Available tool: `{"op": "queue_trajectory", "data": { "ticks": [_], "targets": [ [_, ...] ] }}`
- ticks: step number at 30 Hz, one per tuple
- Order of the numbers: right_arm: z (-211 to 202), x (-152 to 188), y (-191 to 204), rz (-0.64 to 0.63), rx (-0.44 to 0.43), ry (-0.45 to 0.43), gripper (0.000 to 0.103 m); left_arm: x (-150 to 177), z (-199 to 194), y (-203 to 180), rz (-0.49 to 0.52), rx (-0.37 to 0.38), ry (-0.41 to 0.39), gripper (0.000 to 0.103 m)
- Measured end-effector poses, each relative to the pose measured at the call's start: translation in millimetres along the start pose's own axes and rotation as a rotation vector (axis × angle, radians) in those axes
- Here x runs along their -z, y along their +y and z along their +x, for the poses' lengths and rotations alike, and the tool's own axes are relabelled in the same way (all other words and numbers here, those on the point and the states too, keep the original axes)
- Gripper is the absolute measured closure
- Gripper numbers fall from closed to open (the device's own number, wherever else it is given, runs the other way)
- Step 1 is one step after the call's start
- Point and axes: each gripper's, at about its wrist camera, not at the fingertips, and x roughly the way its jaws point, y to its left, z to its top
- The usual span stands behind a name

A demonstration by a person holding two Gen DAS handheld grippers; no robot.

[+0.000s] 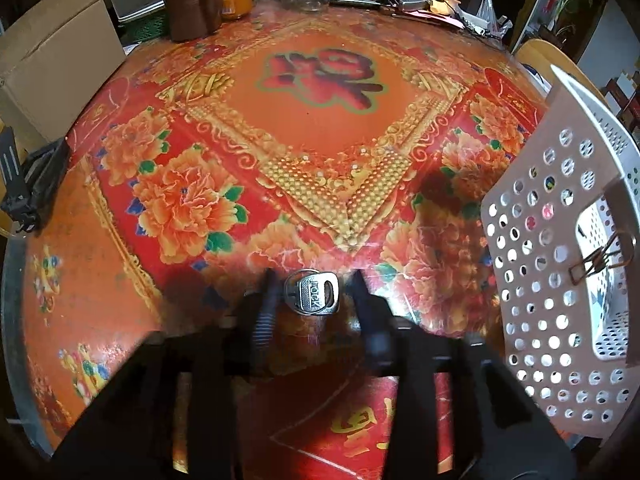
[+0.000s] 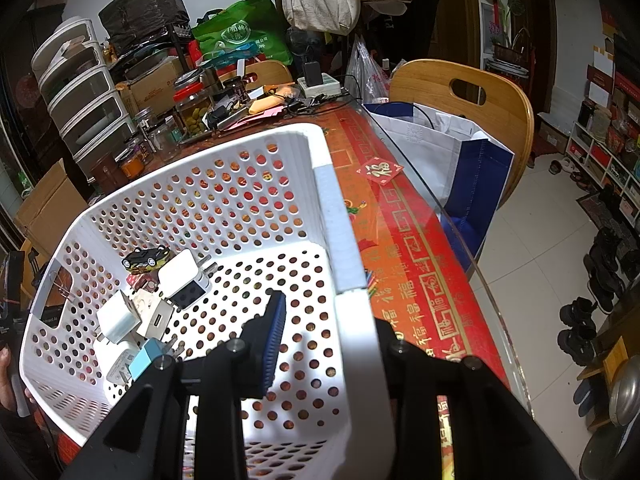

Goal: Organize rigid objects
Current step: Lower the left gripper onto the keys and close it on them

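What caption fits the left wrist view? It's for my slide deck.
Left claw open around a silver key on the red floral tablecloth, white perforated basket alongside.

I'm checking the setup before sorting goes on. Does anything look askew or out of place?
Yes: the white basket is tipped up, not flat on the table, with its side wall between the right gripper's fingers. Its chargers have gathered in one corner.

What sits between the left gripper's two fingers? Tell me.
A silver metal key on a ring lies flat on the red floral tablecloth, between the open left gripper fingers; the left wrist view shows it.
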Motion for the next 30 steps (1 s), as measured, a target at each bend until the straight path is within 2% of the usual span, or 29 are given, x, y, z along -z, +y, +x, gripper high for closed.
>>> {"op": "queue_trajectory", "data": {
  "ticks": [1, 8, 10, 13, 30],
  "targets": [
    [0, 0, -1, -0.001, 0.000, 0.000, 0.072, 0, 1, -1, 0.005, -0.006, -0.002, 0.048],
    [0, 0, -1, 0.000, 0.001, 0.000, 0.072, 1, 6, -2, 0.021, -0.045, 0.001, 0.049],
    [0, 0, -2, 0.000, 0.000, -0.001, 0.072, 2, 4, -3, 0.024, -0.052, -0.007, 0.068],
    [0, 0, -1, -0.001, 0.001, 0.000, 0.072, 3, 2, -8, 0.044, -0.054, -0.010, 0.076],
    [0, -1, -2, 0.000, 0.000, -0.003, 0.072, 6, -8, -16, 0.051, -0.074, -0.039, 0.085]
  ]
}}
